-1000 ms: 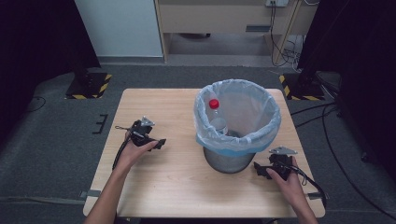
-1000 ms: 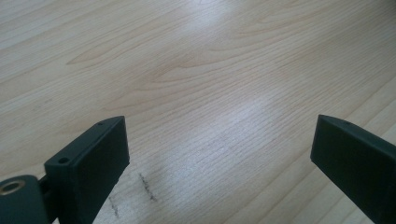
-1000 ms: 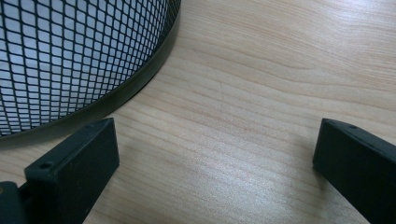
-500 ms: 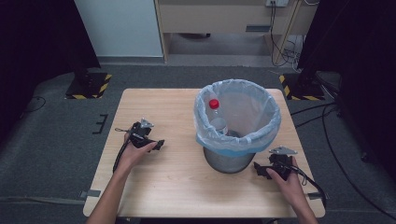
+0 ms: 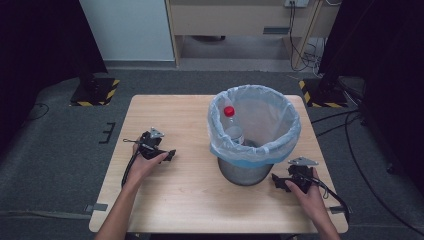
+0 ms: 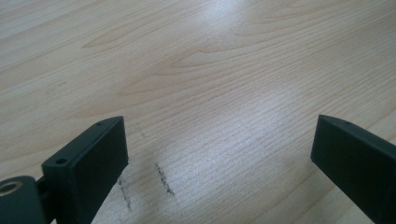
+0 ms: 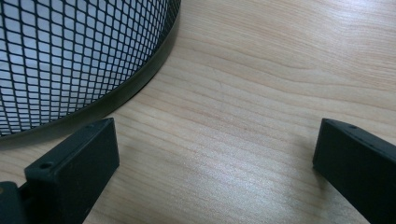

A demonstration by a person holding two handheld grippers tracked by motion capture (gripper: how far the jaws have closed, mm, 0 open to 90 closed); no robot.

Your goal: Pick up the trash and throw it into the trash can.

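One bottle (image 5: 232, 126), one bin (image 5: 255, 131)

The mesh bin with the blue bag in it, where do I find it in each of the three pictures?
High view: the bin stands right of centre on the table.
Left gripper view: bare tabletop between the open jaws.
Right gripper view: the bin's black mesh wall is at upper left.
Shared landmark: the pale wood grain of the table.

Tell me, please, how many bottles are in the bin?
1. One clear bottle with a red cap stands inside the mesh bin, against the left side of its blue bag liner. The liner could hide others lower down.
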